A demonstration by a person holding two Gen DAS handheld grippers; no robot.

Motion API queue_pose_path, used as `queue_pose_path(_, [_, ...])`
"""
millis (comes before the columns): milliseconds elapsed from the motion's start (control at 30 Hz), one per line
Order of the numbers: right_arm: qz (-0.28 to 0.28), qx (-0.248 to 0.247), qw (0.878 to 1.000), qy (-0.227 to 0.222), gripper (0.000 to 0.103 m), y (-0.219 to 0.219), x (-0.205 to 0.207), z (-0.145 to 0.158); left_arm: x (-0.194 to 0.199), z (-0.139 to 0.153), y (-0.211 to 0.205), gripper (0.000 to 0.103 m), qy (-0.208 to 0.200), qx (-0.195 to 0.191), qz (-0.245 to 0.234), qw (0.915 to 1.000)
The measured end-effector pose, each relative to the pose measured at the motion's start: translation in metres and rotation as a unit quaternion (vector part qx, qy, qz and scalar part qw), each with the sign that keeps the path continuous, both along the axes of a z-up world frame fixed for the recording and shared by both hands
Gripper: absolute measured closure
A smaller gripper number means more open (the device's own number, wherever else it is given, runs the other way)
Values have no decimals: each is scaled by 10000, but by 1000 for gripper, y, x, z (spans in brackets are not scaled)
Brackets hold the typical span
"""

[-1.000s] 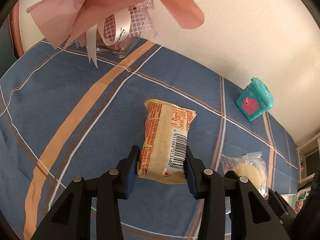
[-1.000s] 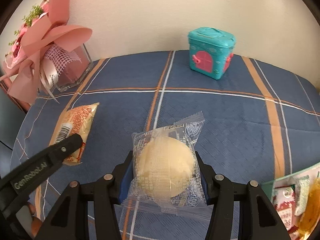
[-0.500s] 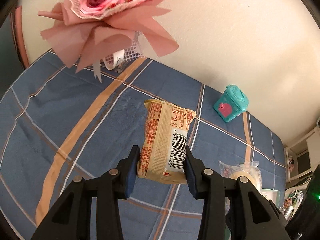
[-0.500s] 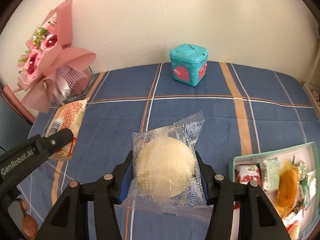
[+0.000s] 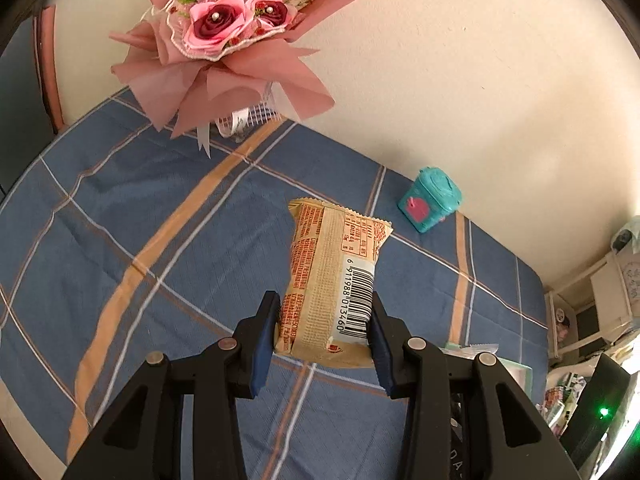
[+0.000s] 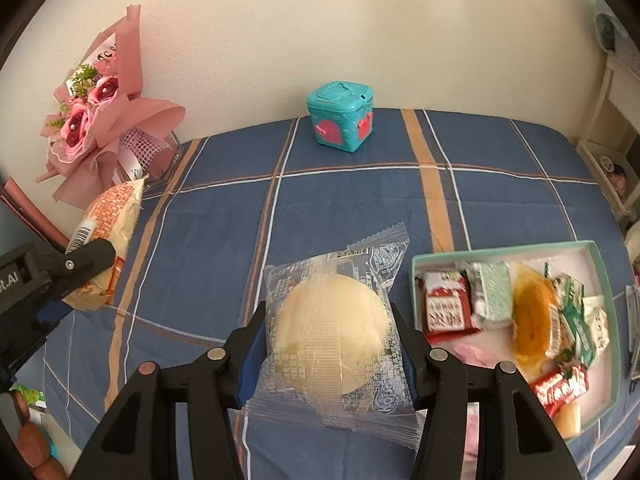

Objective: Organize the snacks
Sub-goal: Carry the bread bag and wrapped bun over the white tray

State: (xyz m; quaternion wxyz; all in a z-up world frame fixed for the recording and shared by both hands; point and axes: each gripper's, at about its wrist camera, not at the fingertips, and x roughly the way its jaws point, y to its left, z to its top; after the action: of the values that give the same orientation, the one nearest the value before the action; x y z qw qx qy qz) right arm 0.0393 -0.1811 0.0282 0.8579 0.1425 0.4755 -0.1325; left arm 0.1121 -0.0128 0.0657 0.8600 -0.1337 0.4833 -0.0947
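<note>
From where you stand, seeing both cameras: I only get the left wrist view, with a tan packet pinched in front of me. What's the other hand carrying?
Observer: The right gripper is shut on a clear-wrapped round bun.
Operator: Where would these snacks go? I only glimpse a greenish edge.
Observer: That edge is a teal tray on the tablecloth, to the right of the bun, already holding several wrapped snacks.
Operator: Does my packet show from there?
Observer: Yes, the tan packet sits at that view's left edge, clamped in the left gripper, in front of the bouquet.
</note>
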Motion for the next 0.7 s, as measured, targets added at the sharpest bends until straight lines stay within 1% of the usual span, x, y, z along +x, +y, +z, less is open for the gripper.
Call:
queue_pose_path(200, [-69, 32, 10000, 25, 46, -3, -24, 1, -21, -2, -8, 59, 76, -80, -84, 9999])
queue_pose_path(400, [-188, 36, 9997, 134, 46, -9, -48, -3, -40, -11, -11, 59, 193, -74, -154, 9997])
queue_pose_path(700, [-358, 70, 9989, 284, 46, -20, -77, -10, -61, -23, -19, 59, 388, -305, -252, 9985])
